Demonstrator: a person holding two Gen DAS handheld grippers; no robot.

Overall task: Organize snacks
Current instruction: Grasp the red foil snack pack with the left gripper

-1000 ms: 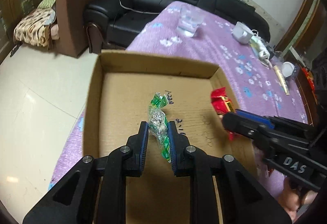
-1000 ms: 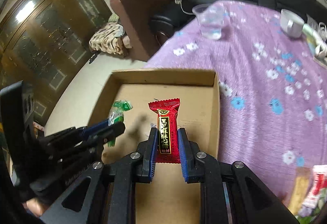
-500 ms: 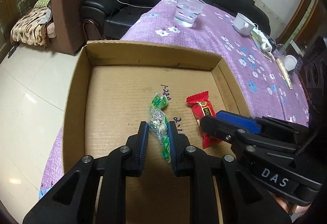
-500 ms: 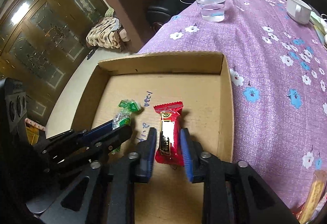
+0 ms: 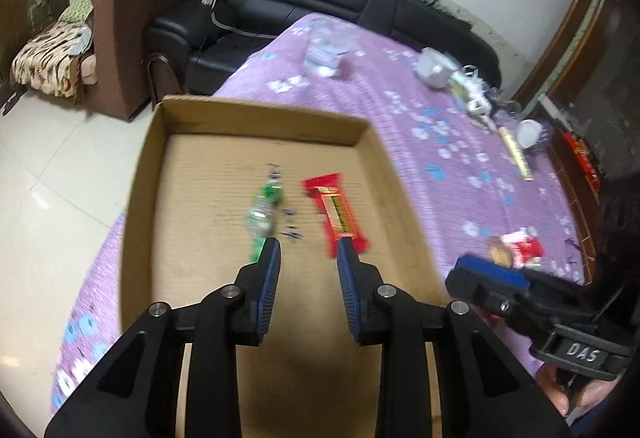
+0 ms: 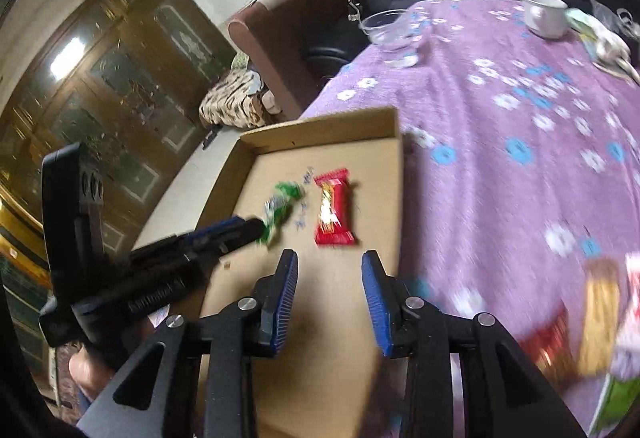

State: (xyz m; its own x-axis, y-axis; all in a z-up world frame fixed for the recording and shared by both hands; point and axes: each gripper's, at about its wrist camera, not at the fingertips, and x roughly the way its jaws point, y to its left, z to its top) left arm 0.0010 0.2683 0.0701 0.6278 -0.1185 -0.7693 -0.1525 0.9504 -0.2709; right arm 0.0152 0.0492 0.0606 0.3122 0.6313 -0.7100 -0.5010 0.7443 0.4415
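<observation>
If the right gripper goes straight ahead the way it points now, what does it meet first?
Probably the bare box floor, just short of the red snack. The right gripper is open with nothing between its fingers; depth is unclear.

White capital letters "DAS" are printed on the black body of the right tool (image 5: 486, 280), seen at the lower right of the left wrist view. Blue handwritten marks sit on the floor of the cardboard box (image 5: 224, 110), between the green candy (image 5: 262, 214) and the red snack bar (image 5: 336, 212), too blurred to read. The red snack bar carries a gold label strip whose print cannot be made out.
</observation>
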